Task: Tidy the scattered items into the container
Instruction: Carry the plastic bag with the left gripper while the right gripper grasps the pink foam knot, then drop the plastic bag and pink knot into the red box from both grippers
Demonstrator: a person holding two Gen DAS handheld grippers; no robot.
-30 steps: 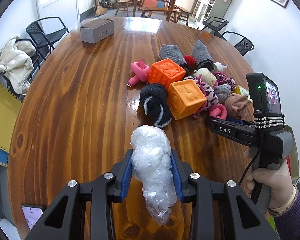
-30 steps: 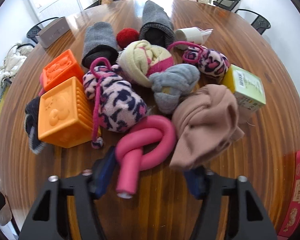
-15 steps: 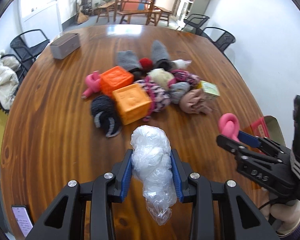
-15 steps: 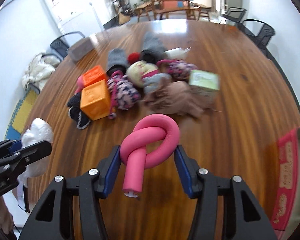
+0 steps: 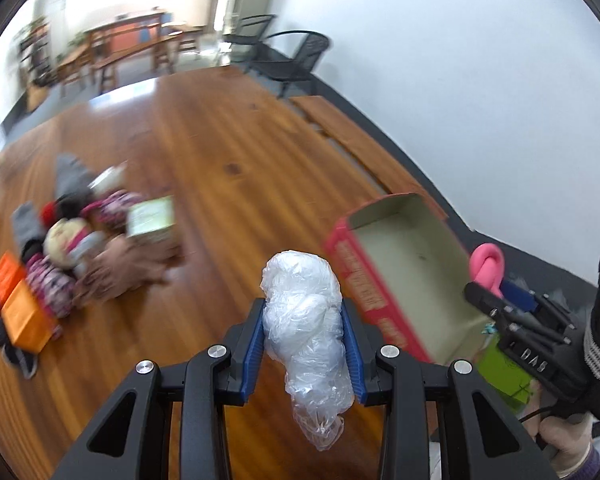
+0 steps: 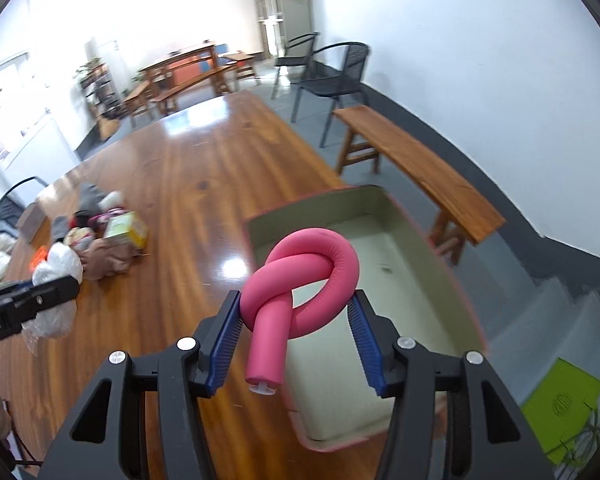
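Observation:
My left gripper is shut on a crumpled clear plastic bag and holds it above the table, left of the open pink cardboard box. My right gripper is shut on a knotted pink foam tube and holds it over the near end of the box, which looks empty inside. The right gripper with the tube also shows at the right of the left wrist view. The left gripper with the bag shows at the left of the right wrist view.
A pile of socks, orange cubes, a brown cloth and a small green-white carton lies on the wooden table at far left. A wooden bench and black chairs stand beyond the table's right edge. A green sheet lies on the floor.
Both grippers swung right, away from the pile toward the pink box. The right gripper closed on the pink foam tube, lifted it and now holds it over the box.

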